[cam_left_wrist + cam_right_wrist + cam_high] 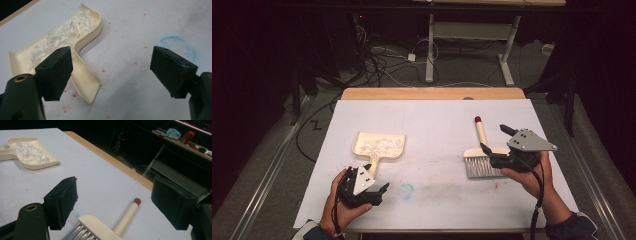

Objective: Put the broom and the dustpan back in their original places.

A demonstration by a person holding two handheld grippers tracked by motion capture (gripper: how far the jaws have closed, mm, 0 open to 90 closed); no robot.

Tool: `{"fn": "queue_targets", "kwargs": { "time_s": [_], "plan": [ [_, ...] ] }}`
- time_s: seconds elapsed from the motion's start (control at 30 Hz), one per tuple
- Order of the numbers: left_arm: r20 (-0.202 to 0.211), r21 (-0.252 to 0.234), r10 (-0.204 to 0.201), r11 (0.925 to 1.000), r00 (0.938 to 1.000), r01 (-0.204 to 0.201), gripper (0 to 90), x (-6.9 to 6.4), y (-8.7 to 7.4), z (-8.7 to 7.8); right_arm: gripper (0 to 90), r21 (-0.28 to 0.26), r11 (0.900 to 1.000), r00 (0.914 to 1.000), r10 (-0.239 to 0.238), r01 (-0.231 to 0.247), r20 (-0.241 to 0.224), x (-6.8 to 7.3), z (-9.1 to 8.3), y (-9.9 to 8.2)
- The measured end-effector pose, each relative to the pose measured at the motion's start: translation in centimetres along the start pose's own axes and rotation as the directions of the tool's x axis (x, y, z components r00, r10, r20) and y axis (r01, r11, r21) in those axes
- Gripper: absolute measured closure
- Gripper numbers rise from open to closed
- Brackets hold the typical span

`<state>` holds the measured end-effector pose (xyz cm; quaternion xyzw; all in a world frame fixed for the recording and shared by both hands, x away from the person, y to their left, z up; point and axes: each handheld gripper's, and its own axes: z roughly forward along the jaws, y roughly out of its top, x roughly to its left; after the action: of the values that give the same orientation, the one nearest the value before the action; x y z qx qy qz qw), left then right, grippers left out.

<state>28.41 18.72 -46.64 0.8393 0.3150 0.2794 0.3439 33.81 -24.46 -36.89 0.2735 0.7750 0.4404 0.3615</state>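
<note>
A cream dustpan (381,135) holding white paper shreds (379,145) lies left of centre on the white sheet, its handle pointing toward me. My left gripper (377,176) hovers open just off the handle's end; in the left gripper view the dustpan (86,82) handle lies by the left jaw, not between the jaws (112,67). A cream hand brush (482,155) with grey bristles and a red-tipped handle lies flat at the right. My right gripper (494,138) stands open above it, and the brush (125,218) shows between the spread jaws (115,200), untouched.
The white sheet (437,115) covers a wooden table whose far edge (432,93) shows. A blue chalk ring (407,190) and red specks mark the sheet near the front. Cables and a desk frame (430,45) stand on the floor beyond.
</note>
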Motion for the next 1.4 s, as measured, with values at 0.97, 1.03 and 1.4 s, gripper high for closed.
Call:
{"fn": "queue_targets", "kwargs": {
  "time_s": [0.97, 1.03, 1.4],
  "plan": [
    [-0.004, 0.004, 0.011, 0.9999, 0.9999, -0.011, 17.6, -0.1, 0.0, -0.1, 17.7, -0.011, 0.9996, 0.9995, -0.027, 0.027, 0.017, -0.5, -5.2, -4.3],
    [-0.006, 0.008, 0.016, 0.9998, 0.9999, -0.016, 17.6, -0.2, 0.1, -0.1, 17.5, -0.008, 0.9996, 0.9993, -0.027, 0.027, 0.025, -0.5, -5.2, -4.8],
    [-0.001, -0.003, 0.027, 0.9996, 0.9996, -0.027, 17.6, 0.0, 0.1, 0.0, 17.0, 0.048, 0.9988, 0.9995, 0.011, -0.012, 0.031, -1.0, -5.1, -7.7]
  ]
}}
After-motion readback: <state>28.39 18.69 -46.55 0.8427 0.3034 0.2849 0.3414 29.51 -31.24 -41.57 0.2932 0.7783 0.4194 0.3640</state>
